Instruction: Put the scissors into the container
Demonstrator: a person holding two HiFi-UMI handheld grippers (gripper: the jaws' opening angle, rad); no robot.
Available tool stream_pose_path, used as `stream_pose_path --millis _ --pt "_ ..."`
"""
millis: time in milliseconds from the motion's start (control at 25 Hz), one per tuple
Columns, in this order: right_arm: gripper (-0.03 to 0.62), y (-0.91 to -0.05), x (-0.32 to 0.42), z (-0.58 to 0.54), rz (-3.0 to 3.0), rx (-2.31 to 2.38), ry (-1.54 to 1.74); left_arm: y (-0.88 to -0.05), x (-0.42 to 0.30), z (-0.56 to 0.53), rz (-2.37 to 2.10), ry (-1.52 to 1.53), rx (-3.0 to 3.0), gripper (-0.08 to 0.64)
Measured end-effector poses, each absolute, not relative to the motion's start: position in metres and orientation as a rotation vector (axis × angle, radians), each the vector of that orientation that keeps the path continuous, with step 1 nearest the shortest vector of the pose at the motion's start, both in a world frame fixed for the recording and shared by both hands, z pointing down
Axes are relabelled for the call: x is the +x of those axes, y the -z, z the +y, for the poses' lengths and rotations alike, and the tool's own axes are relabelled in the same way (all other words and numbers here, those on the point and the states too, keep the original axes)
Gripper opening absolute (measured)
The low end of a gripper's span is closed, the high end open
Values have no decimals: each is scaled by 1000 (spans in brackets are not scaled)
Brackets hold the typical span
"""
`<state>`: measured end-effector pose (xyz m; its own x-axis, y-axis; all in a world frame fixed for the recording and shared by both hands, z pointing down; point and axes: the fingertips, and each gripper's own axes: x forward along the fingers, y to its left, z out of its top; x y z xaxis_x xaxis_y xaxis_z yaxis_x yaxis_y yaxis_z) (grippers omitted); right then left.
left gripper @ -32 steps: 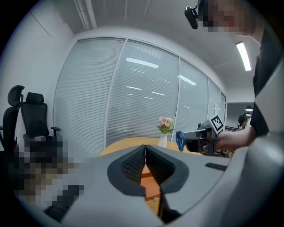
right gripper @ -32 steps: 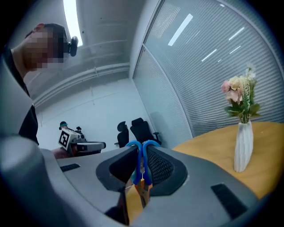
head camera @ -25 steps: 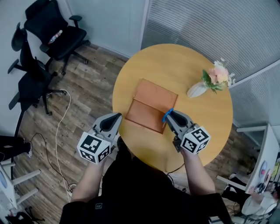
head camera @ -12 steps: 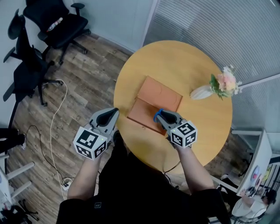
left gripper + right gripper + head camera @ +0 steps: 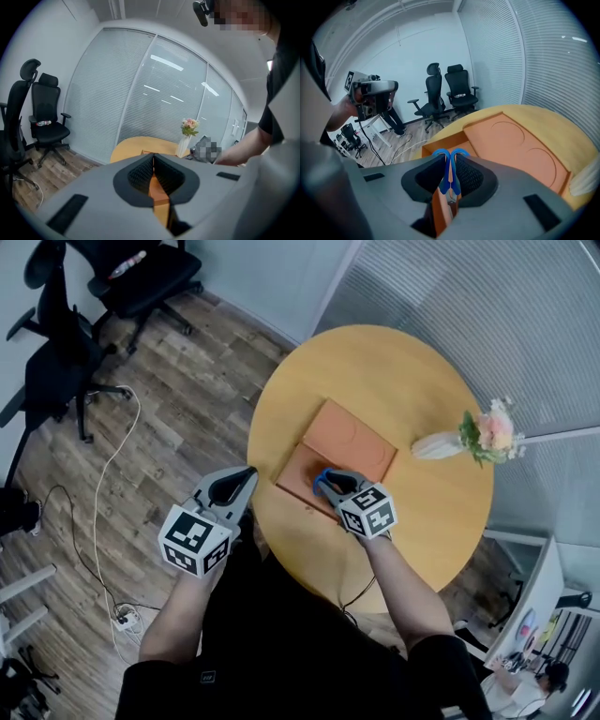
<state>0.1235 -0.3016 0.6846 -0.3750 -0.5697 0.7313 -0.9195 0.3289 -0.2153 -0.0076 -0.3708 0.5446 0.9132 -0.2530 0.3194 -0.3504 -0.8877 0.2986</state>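
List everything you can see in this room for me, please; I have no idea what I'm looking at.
table: one, round, light wood, beside the glass wall
container: one, orange, flat, on the table's near-left part
vase of flowers: one, white vase with pink flowers, on the table's right side
scissors: one pair, blue handles, held over the container
office chairs: two, black, on the wood floor, far left
cable: one, white, on the floor
left gripper: grey, jaws together, empty, off the table's left edge
right gripper: grey, shut on the scissors
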Motion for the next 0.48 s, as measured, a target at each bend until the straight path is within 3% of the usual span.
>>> stream_pose_path --millis 480 --pt "86 -759 114 -313 -1906 1215 -924 -554 -25 -373 -456 -387 2698 14"
